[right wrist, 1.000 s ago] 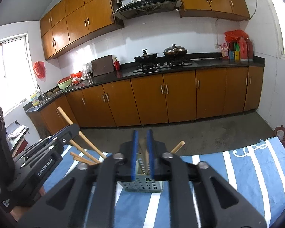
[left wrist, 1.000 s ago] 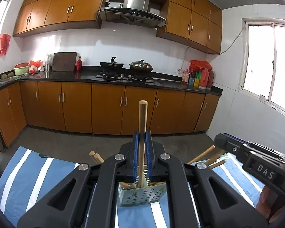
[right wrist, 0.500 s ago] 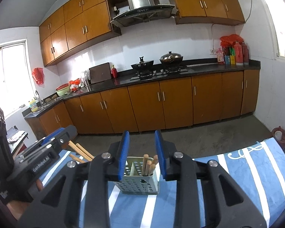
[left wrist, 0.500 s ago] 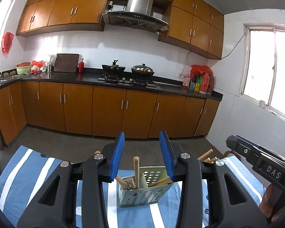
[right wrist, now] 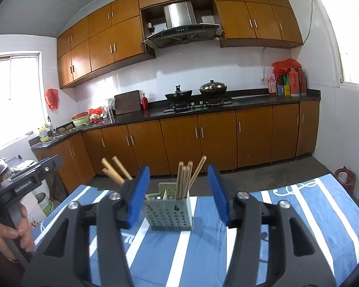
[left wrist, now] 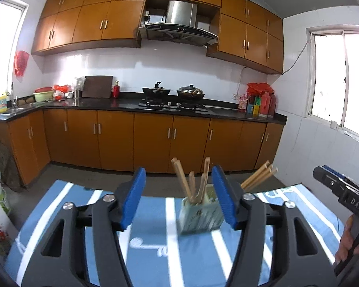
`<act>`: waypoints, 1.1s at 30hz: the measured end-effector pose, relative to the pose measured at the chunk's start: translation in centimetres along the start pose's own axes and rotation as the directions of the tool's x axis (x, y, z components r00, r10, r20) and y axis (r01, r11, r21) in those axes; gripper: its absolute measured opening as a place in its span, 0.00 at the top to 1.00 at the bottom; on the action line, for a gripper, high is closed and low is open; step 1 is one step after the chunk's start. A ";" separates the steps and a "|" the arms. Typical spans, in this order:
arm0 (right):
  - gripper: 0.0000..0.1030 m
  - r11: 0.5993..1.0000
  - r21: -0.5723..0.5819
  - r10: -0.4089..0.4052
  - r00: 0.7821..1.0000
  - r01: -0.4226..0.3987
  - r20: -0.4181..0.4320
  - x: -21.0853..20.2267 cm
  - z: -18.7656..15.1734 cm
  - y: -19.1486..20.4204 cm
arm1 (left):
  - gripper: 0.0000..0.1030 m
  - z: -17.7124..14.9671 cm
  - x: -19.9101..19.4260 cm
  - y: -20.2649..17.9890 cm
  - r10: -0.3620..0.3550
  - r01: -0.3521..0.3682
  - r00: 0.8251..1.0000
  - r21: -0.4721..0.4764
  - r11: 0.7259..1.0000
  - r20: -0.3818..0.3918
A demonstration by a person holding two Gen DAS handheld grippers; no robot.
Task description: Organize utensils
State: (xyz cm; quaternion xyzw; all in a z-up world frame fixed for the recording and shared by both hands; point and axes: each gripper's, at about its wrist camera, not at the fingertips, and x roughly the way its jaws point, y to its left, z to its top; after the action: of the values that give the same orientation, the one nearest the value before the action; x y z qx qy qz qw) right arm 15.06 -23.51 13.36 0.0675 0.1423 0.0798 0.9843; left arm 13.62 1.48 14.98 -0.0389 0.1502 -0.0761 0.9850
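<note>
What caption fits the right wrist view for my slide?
Right claw opening, empty, before a perforated utensil holder of wooden chopsticks on a blue striped tablecloth.

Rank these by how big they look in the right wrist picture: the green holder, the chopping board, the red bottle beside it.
1. Green holder, though it is nearest the camera.
2. Chopping board.
3. Red bottle, smallest.

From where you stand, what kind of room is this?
A home kitchen, it seems: a gas stove with pans under a range hood, wooden cabinets, and a sink on the left.
</note>
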 end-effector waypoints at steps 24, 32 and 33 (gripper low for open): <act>0.04 0.983 -0.103 -0.150 0.989 0.150 0.011 -7.6 -12.9 5.4 | 0.02 -12.3 -8.5 -1.4 0.197 -0.202 0.979 0.144 0.969 0.047; 0.04 0.978 -0.127 -0.169 0.986 0.167 -0.010 -7.5 -15.1 5.7 | 0.02 -14.7 -8.5 -1.3 0.205 -0.205 0.979 0.134 0.970 0.015; 0.04 0.978 -0.128 -0.169 0.985 0.167 -0.009 -7.5 -15.2 5.7 | 0.02 -14.9 -8.5 -1.3 0.206 -0.205 0.979 0.131 0.970 0.013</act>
State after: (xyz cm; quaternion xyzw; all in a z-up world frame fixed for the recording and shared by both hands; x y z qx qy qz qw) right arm 2.75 -17.61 1.80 -0.0084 0.1520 0.0058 0.9883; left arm 0.90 0.79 3.38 0.0417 0.1485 0.0166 0.9879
